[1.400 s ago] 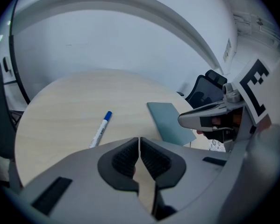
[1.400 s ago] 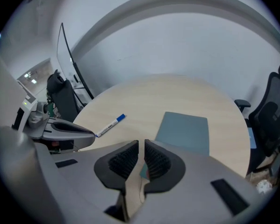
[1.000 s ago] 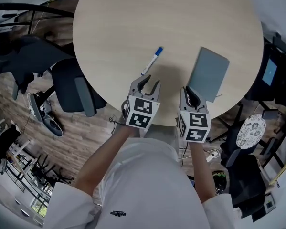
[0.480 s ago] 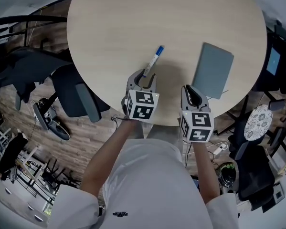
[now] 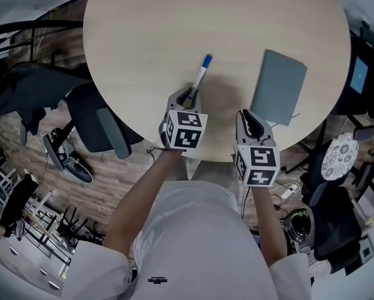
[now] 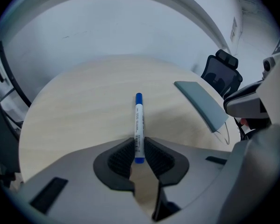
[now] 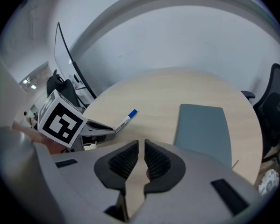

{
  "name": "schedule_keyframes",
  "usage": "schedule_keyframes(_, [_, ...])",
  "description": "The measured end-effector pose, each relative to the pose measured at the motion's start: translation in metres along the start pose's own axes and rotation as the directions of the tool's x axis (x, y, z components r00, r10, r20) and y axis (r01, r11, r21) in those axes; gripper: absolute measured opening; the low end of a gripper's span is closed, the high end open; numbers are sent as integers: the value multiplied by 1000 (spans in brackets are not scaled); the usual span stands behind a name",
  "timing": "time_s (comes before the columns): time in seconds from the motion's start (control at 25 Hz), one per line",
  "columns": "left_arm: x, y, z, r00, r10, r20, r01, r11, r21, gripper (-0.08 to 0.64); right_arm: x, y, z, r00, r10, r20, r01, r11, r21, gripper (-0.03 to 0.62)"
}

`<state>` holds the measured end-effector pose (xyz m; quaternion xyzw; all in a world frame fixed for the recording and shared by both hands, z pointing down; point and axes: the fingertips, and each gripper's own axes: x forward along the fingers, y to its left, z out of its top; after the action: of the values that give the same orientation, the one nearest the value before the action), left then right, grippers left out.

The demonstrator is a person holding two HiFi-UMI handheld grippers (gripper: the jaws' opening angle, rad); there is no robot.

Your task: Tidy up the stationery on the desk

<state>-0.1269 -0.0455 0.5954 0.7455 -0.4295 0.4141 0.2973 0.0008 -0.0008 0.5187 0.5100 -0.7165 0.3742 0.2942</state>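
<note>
A white marker with a blue cap (image 5: 201, 75) lies on the round wooden table (image 5: 174, 24), pointing away from me. My left gripper (image 5: 188, 96) is shut on its near end; in the left gripper view the marker (image 6: 138, 120) runs out from between the two pads. A grey-blue notebook (image 5: 278, 87) lies flat to the right, near the table's edge. My right gripper (image 5: 250, 121) hovers at the table's near edge, just short of the notebook's near corner, shut with nothing in it. The right gripper view shows the notebook (image 7: 200, 127) ahead and the marker (image 7: 123, 120) to the left.
A dark office chair (image 5: 102, 120) stands left of the table over a wooden floor. More chairs (image 5: 330, 230) and a small patterned round stool (image 5: 335, 161) crowd the right side. The table's far half is bare.
My left gripper moved forward over the marker's near end and its jaws went from open to shut on it. The right gripper barely moved.
</note>
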Motion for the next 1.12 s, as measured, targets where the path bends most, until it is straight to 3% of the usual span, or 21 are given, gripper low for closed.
schedule_keyframes(0.2, [-10,-16,9,1000,-15,24,14,1000,9,78,-12,-3,-1,1000,-1,11,1,1000,-2,63])
schedule_keyframes(0.72, [-9,-87,27,997,-72,41,76,990,-115,77,-45,-47,-2,999,-26,47,26,1000,4,63])
schedule_keyframes(1.12, [12,-132,43,999,-40,21,43,980,-195,78,-57,-98,-8,999,-27,46,26,1000,9,63])
